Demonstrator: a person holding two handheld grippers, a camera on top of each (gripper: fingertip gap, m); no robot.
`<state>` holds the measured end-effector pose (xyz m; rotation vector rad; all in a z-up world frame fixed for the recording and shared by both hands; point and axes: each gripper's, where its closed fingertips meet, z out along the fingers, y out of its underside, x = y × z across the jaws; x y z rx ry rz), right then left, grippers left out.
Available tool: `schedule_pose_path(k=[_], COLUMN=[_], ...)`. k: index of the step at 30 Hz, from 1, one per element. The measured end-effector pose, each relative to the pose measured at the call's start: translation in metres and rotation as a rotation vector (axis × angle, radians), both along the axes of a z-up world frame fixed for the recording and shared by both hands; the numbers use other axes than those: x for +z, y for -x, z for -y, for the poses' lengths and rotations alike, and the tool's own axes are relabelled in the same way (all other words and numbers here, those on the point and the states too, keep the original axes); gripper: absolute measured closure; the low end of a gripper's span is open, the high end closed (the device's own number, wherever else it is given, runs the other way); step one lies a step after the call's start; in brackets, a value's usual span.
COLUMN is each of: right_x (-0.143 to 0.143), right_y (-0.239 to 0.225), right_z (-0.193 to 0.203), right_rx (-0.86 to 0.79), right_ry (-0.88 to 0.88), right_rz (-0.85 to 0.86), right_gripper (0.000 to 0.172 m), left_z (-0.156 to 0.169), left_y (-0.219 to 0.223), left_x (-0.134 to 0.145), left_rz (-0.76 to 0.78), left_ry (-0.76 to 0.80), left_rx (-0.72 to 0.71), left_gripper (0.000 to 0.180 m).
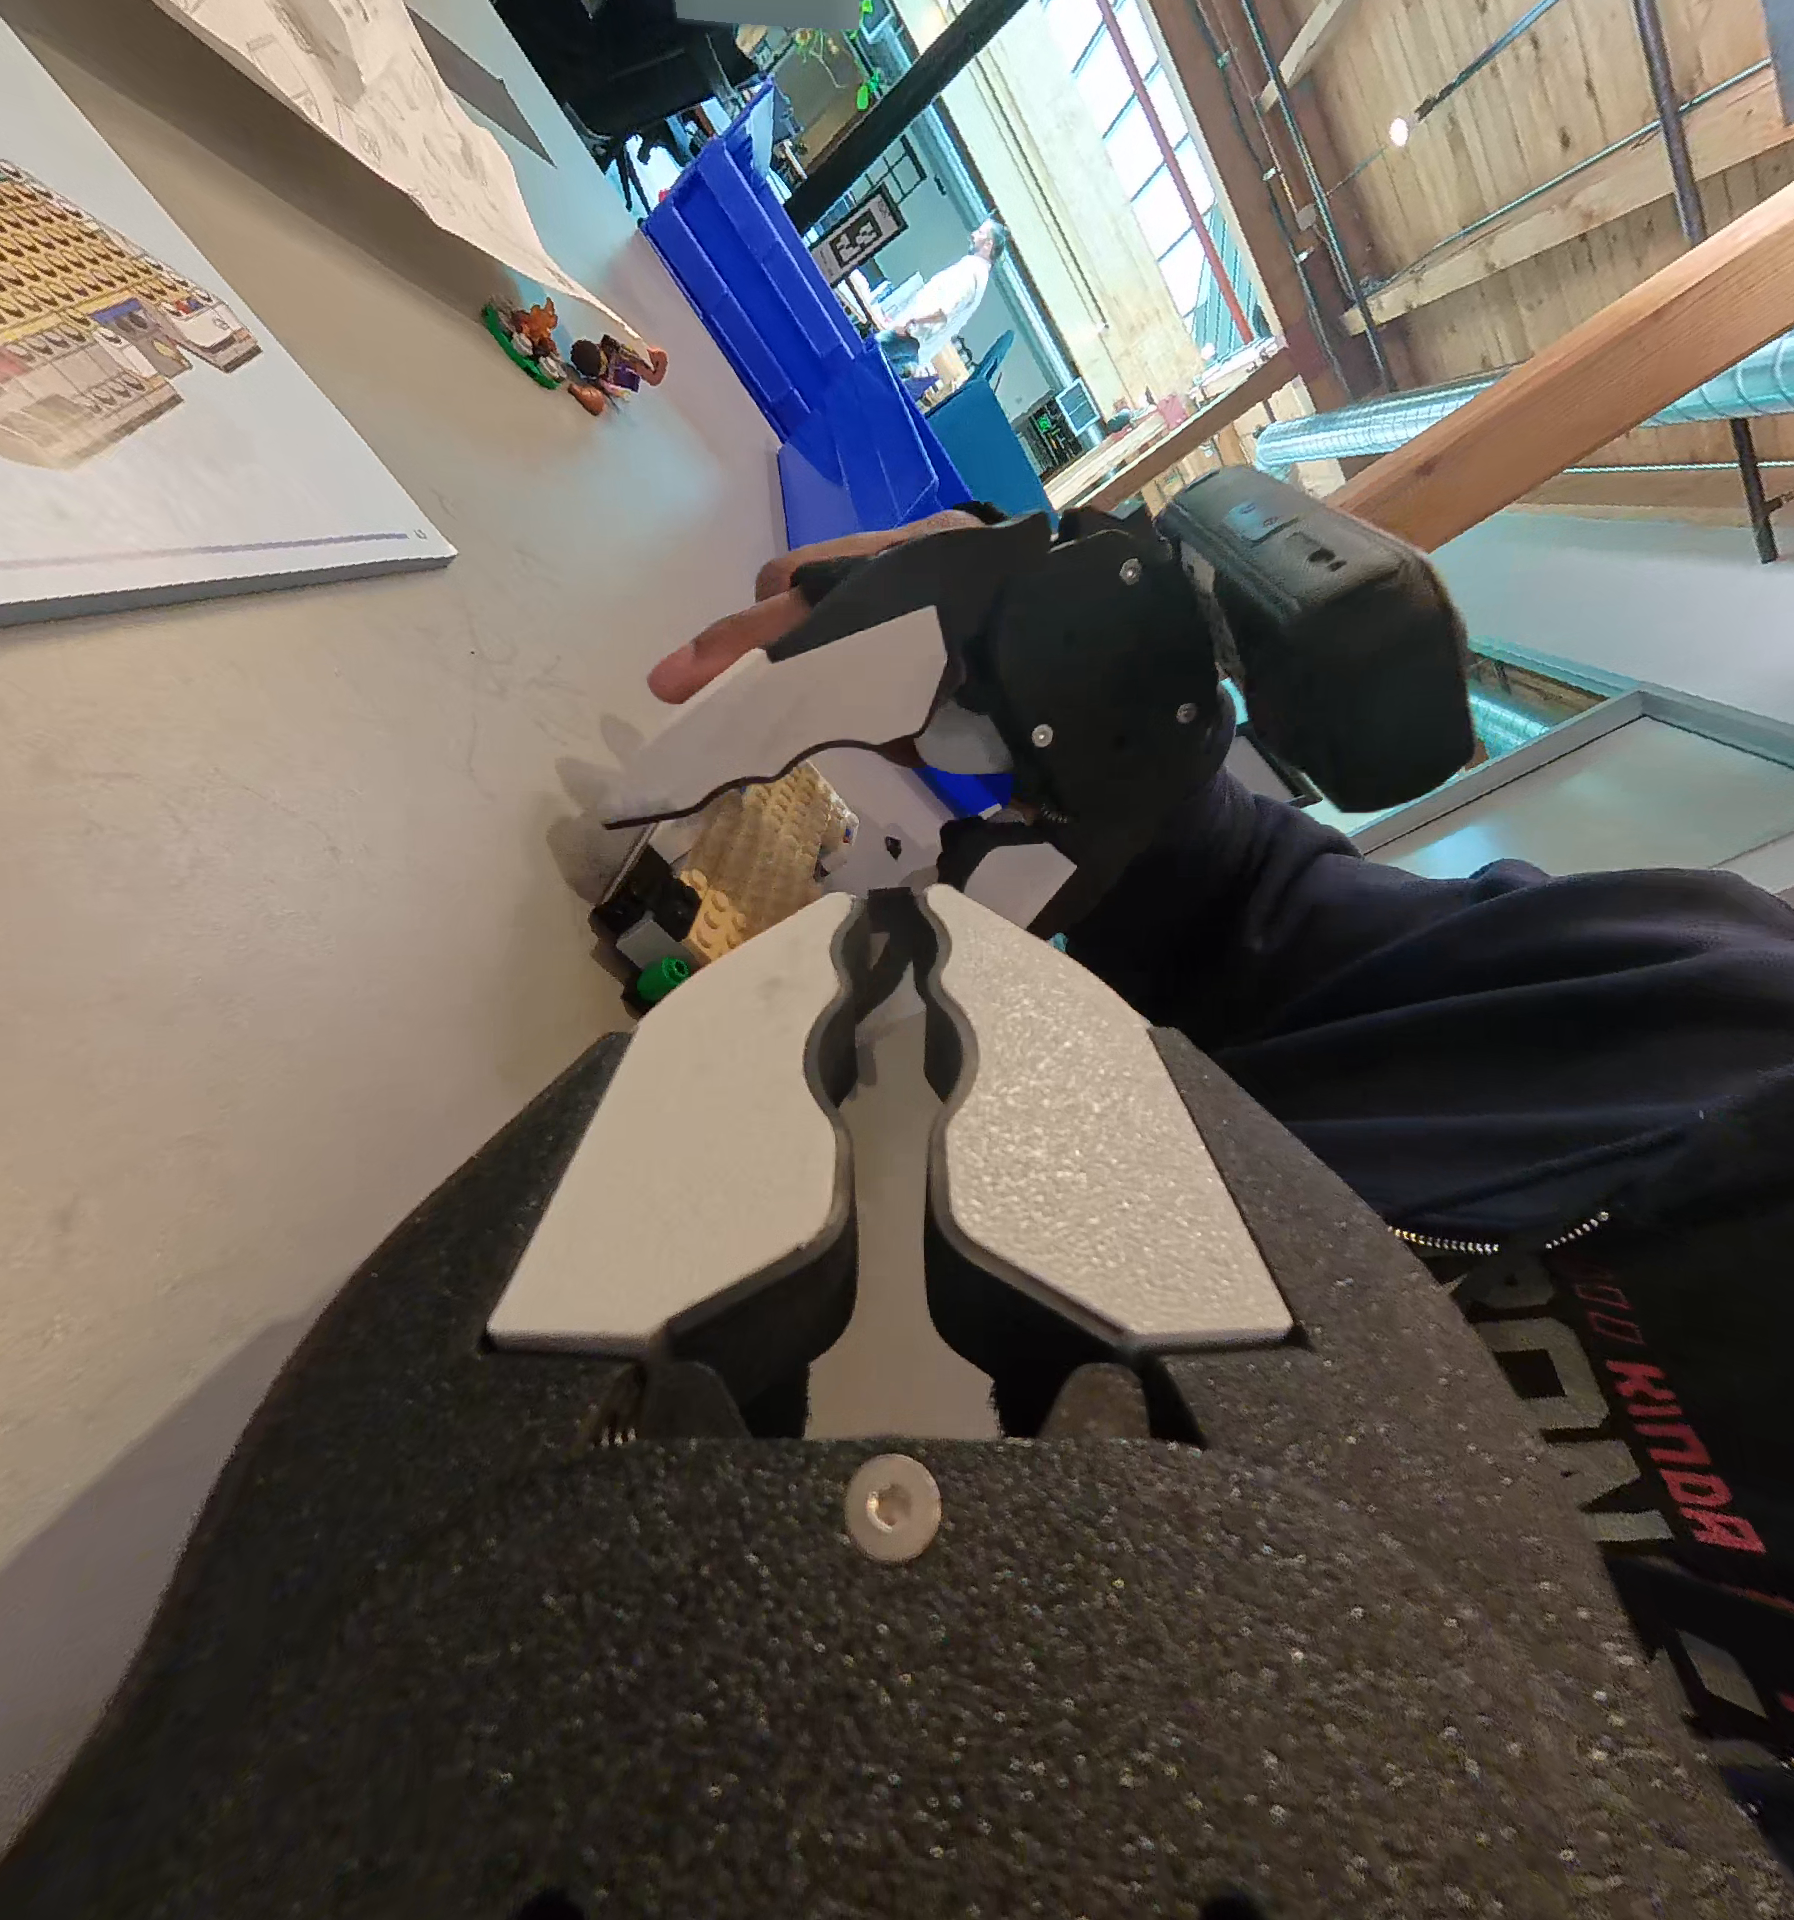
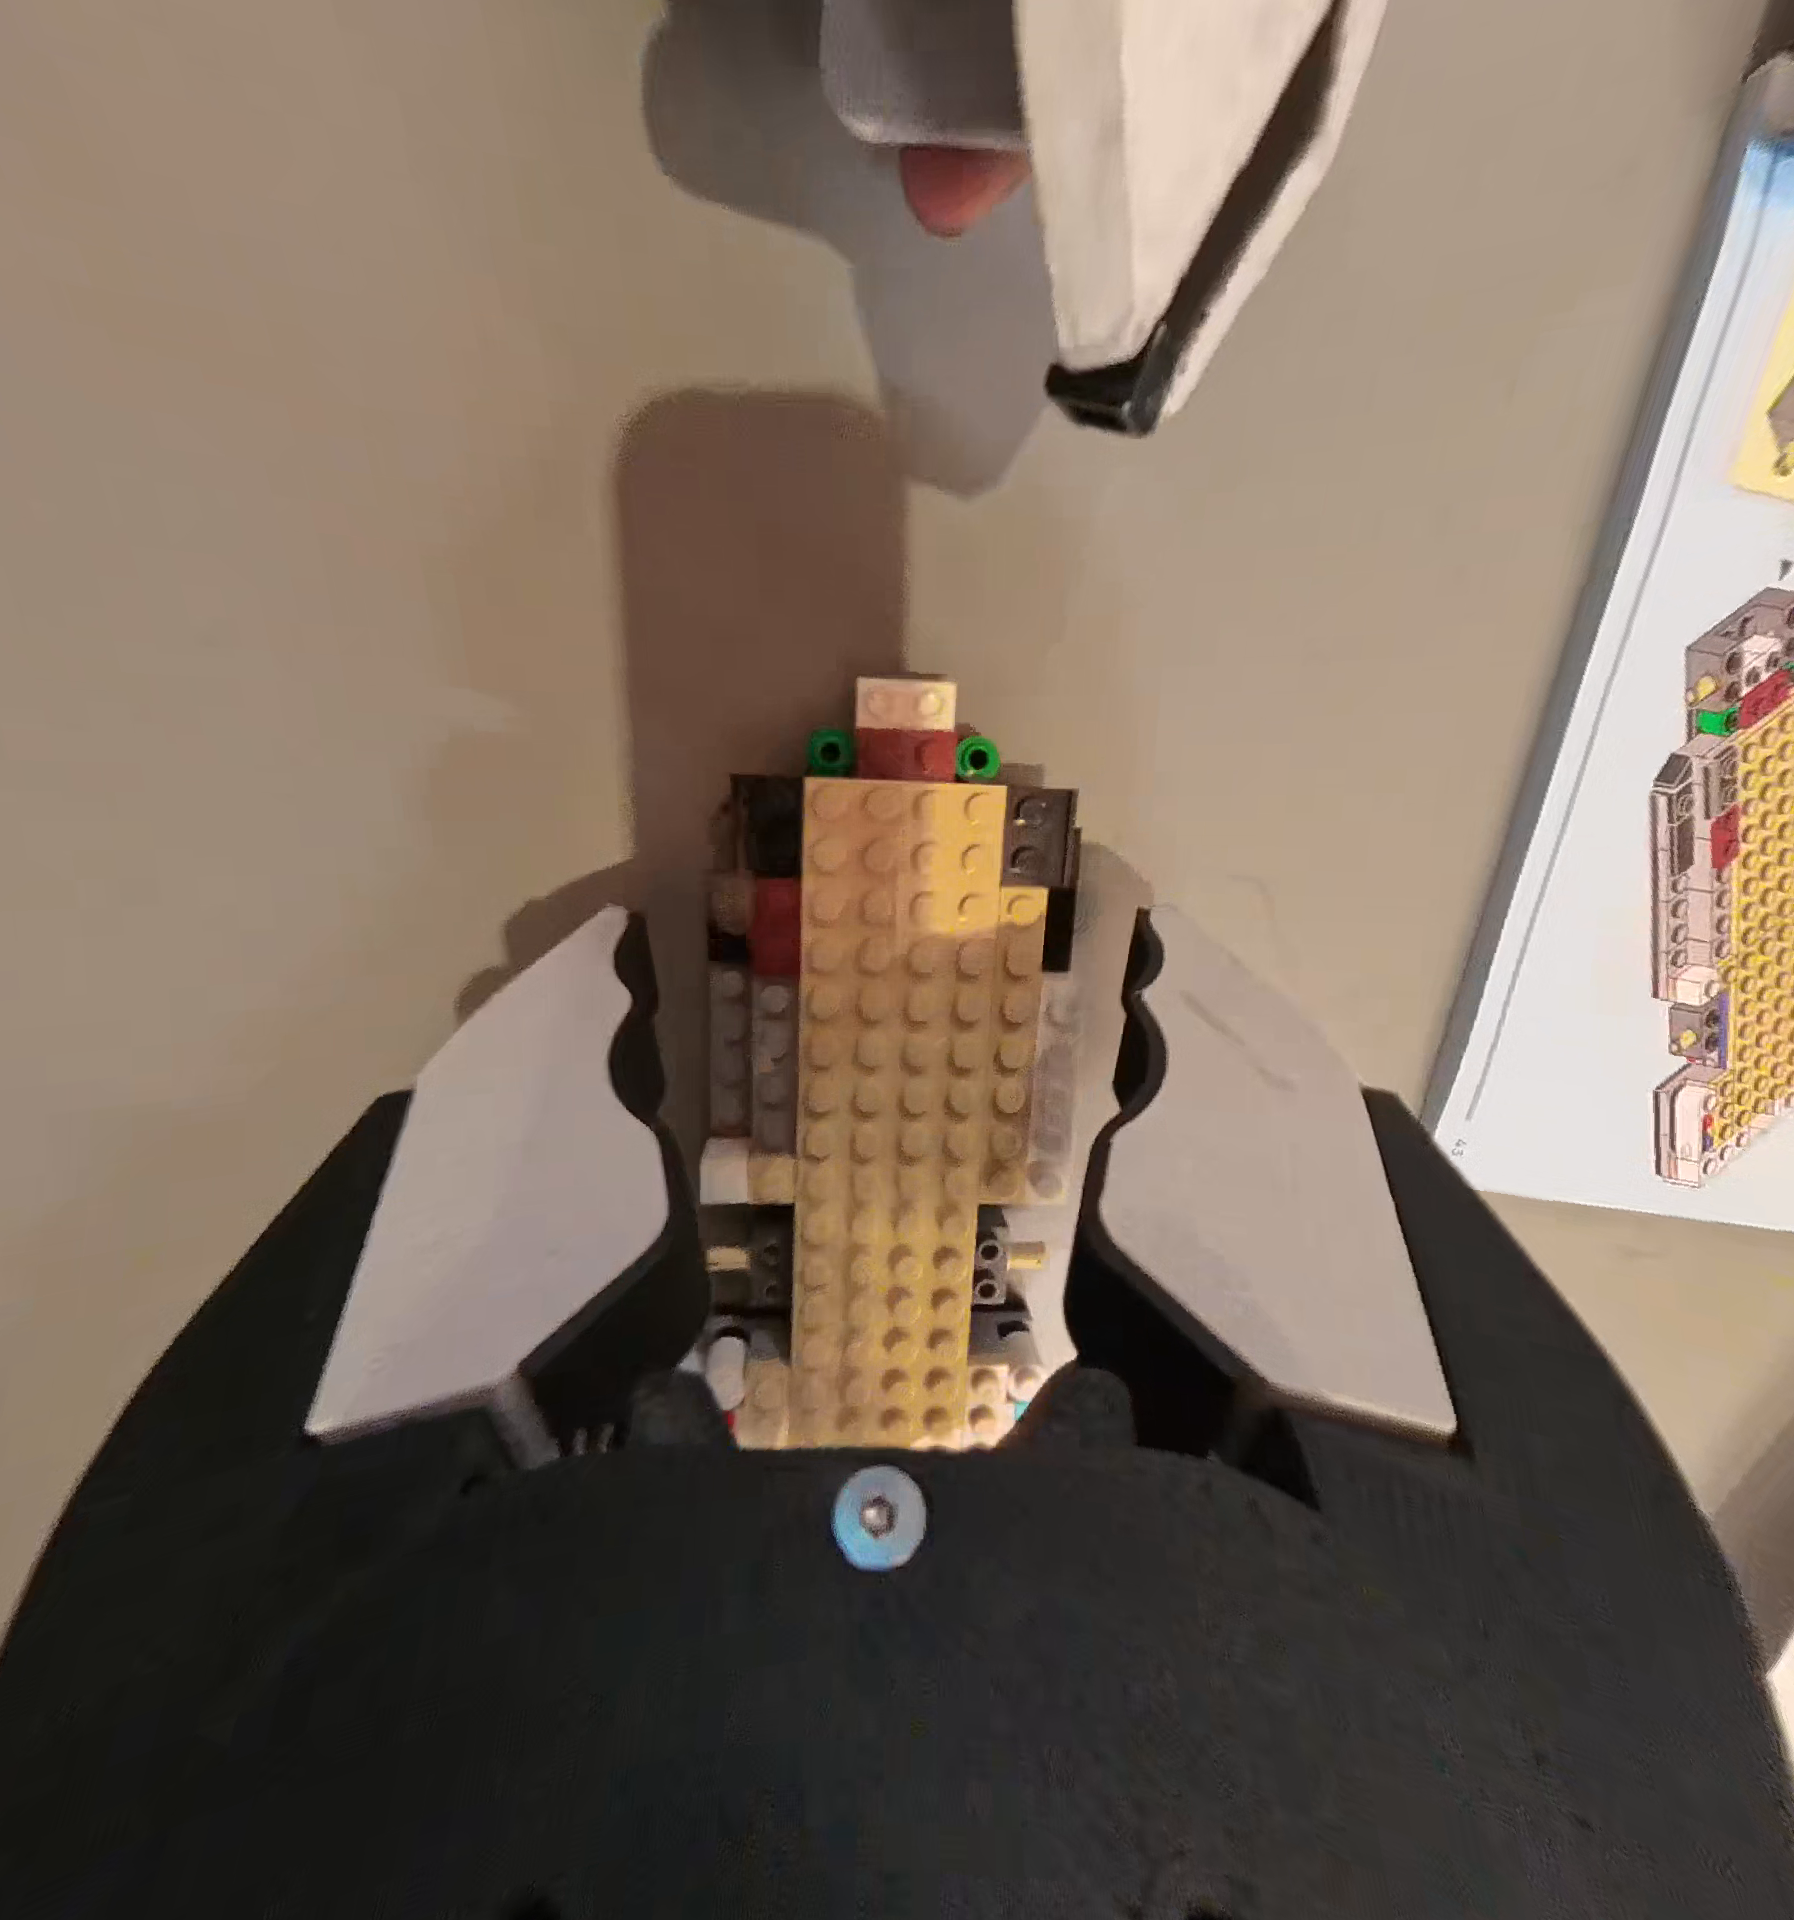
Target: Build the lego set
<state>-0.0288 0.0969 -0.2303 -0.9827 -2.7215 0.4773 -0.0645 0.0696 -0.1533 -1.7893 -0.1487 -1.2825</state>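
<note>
Left gripper [image 1: 894, 906]: jaws nearly together, only a thin wavy slit between the pale pads; nothing plainly gripped, dark shapes behind the slit cannot be told apart.
Right gripper [image 2: 877, 971]: jaws wide apart, straddling the brick model [image 2: 898, 1091]; a gap shows on each side, so the pads do not press on it.
Brick model: lies on the pale counter [image 2: 249, 520], tan studded plates on top, grey, black and dark red bricks at its sides, two green round studs [image 2: 979, 755] at the far end.
Only in the left wrist view: the right gripper from the side above the model [image 1: 758, 862], the person's fingertip [image 1: 685, 670] and dark sleeve [image 1: 1444, 1018], blue bins [image 1: 799, 343], small figures [image 1: 581, 353], loose paper sheets [image 1: 405, 114].
Only in the right wrist view: the model's full length from above.
Both views: an instruction booklet [image 2: 1651, 831] beside the model.
In the way: the right gripper's upper finger hides part of the model in the left wrist view.
</note>
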Motion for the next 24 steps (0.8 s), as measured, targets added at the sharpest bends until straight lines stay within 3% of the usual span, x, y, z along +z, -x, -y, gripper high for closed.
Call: schedule_pose_path(k=[4,10,16,24], right_x=[-0.002,0.002,0.031,0.051], right_y=[0.004,0.014,0.035,0.040], right_z=[0.004,-0.002,-0.014,-0.011], right_rx=[-0.017,-0.125,-0.324,-0.368], right_ry=[0.039,0.077,0.174,0.166], right_rz=[0.023,-0.051,-0.271,-0.427], right_gripper=[0.104,0.105,0.105,0.105], left_z=[0.000,0.000,-0.003,-0.006], left_y=[0.001,0.001,-0.001,-0.003], left_x=[0.001,0.000,-0.004,-0.010], left_rz=[0.001,-0.017,-0.052,-0.072], left_ry=[0.001,0.007,0.021,0.064], left_rx=[0.005,0.006,0.018,0.030], left_gripper=[0.173,0.173,0.173,0.173])
